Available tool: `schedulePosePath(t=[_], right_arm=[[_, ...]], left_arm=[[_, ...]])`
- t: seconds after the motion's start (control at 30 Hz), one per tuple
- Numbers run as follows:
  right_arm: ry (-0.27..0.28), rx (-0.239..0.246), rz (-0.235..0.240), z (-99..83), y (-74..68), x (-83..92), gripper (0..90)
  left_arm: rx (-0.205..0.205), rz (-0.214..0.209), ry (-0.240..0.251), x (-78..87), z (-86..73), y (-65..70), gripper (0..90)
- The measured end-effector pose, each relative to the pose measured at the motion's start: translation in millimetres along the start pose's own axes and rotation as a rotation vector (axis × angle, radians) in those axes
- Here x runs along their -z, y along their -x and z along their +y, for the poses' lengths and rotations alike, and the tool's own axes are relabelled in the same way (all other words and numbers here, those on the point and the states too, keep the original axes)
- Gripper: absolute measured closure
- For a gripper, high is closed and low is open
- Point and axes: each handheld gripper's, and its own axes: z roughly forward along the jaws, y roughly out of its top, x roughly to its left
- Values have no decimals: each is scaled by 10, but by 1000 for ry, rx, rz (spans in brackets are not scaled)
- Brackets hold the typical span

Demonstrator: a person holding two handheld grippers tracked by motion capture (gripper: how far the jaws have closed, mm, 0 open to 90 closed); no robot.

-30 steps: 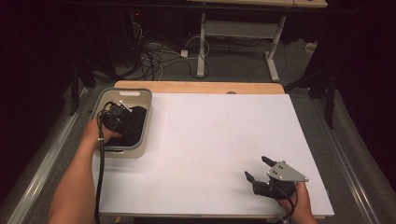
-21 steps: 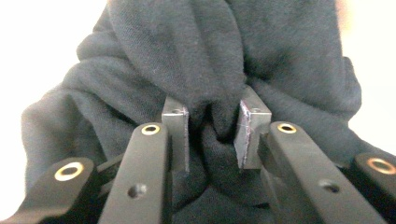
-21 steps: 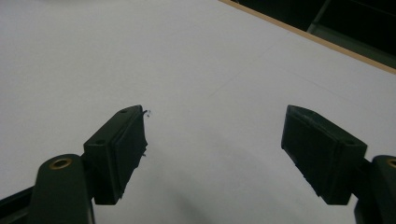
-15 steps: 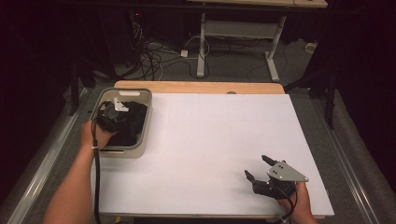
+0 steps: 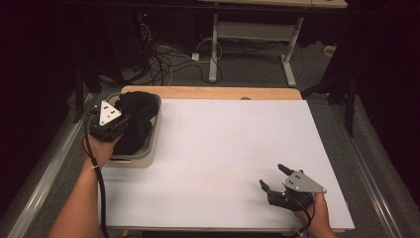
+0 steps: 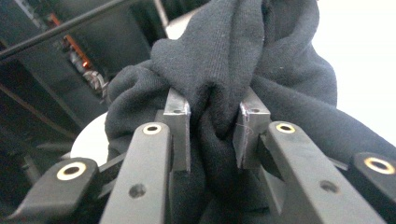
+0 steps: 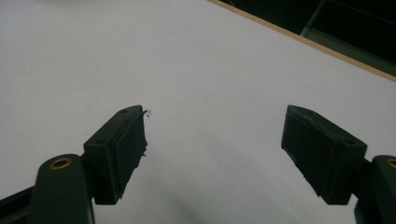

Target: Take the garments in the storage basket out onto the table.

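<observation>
Right up front, the right gripper (image 5: pixel 273 179) sits low at the near right corner of the table (image 5: pixel 223 148), fingers (image 7: pixel 122 144) spread wide w/ nothing between them, just bare white surface ahead in the right gripper view. Looks parked: prob. waiting there so it can take a share of the cloth once it comes over the open sheet.

Further back on the left, the left gripper (image 6: pixel 212 135) has its fingers (image 6: pixel 180 133) pinched hard on a thick fold of a black knit garment (image 6: pixel 243 60), sweater or sweatshirt by the ribbing, can't tell which. Fabric bulges out above and to both sides of the pads, so the grip is on a bunched ridge, not an edge. In the high view the garment (image 5: pixel 136 119) is mostly in the grey bin (image 5: pixel 151 144) at the table's left edge, w/ the gripper over the bin's left side and the grey plate on top tilted. My read: the pinch on a mid-fold is for hauling the whole bundle up and out of the bin, then onto the white sheet.

Obstacles: bin wall on the table side is what the cloth must clear; hanging parts could drag on the rim or tip the bin. The table between bin and right gripper is bare.

Beyond the far edge: wood strip of the tabletop (image 5: pixel 213 92), then floor w/ tangled cables (image 5: pixel 168 59) and a white desk frame (image 5: pixel 247 34), all well apart from the work.
</observation>
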Motion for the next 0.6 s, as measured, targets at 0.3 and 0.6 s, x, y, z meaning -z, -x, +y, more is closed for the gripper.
schedulePosePath(t=[0.3,0.6], right_arm=[[1,4,-6,1,-6,-1,225],[7,2,-14,3,5,5,225]], left_arm=[[58,-30,156,123,91,175,697],[55,-102,268,252,349,394,697]])
